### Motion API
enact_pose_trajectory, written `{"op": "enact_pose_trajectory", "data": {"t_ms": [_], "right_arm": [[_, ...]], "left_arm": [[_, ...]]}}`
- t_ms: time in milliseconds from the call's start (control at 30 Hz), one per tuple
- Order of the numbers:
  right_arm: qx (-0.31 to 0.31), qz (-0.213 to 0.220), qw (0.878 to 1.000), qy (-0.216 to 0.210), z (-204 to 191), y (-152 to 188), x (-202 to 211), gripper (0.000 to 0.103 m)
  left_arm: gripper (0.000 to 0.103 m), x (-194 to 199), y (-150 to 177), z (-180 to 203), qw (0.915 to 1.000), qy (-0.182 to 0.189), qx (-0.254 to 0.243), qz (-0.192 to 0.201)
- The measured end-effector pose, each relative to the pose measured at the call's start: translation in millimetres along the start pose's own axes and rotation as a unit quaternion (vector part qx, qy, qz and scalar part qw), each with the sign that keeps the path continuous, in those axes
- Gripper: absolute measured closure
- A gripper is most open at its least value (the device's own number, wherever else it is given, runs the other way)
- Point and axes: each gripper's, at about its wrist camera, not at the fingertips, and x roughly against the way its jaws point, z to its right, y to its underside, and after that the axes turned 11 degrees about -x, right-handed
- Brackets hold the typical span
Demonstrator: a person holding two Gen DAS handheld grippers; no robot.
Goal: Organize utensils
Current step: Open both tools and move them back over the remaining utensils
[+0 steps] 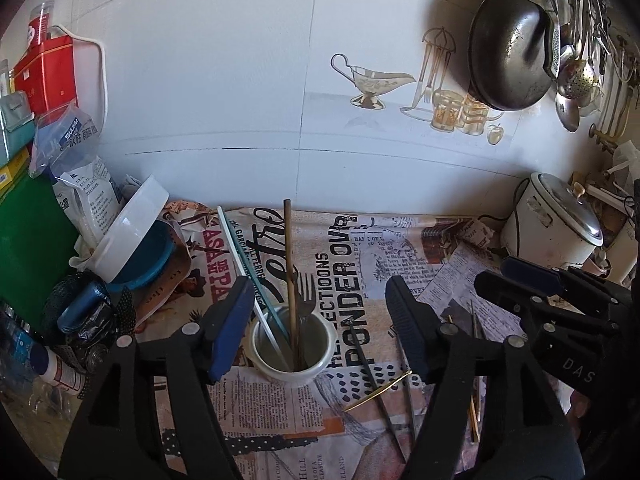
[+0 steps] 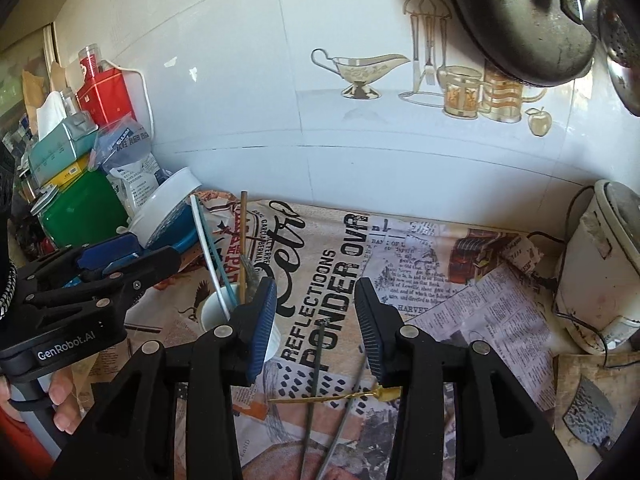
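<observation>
A white cup stands on the newspaper-print cloth and holds a wooden chopstick, a white and a teal stick and a fork. My left gripper is open and empty, its fingers either side of the cup. Loose dark chopsticks and a thin gold utensil lie on the cloth right of the cup. In the right wrist view my right gripper is open and empty just above these dark chopsticks and the gold utensil. The cup sits behind its left finger.
A white rice cooker stands at the back right. A black wok and ladles hang on the tiled wall. Boxes, bags, a white bowl and a blue dish crowd the left. A cleaver lies at the right.
</observation>
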Motion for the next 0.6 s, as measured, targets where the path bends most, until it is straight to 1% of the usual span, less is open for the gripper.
{"op": "enact_pose_trajectory", "data": {"t_ms": [33,133,300,433,600], "right_arm": [[-0.002,0.002,1.0,0.006,8,1,4,0.061],[-0.008,0.004,1.0,0.021,28,5,11,0.061],[-0.023,-0.007,0.999,0.048,66,13,15,0.061],[-0.04,-0.025,0.996,0.07,99,22,12,0.061],[-0.062,-0.059,0.992,0.097,140,39,0,0.061]], "left_arm": [[0.034,0,0,4,1.0,0.001,0.0,-0.001],[0.034,-4,2,19,1.0,0.005,-0.001,-0.007],[0.033,-21,10,44,0.9995,0.017,-0.003,-0.027],[0.033,-46,19,65,0.9979,0.028,-0.008,-0.057],[0.033,-80,29,90,0.9939,0.042,-0.023,-0.099]]}}
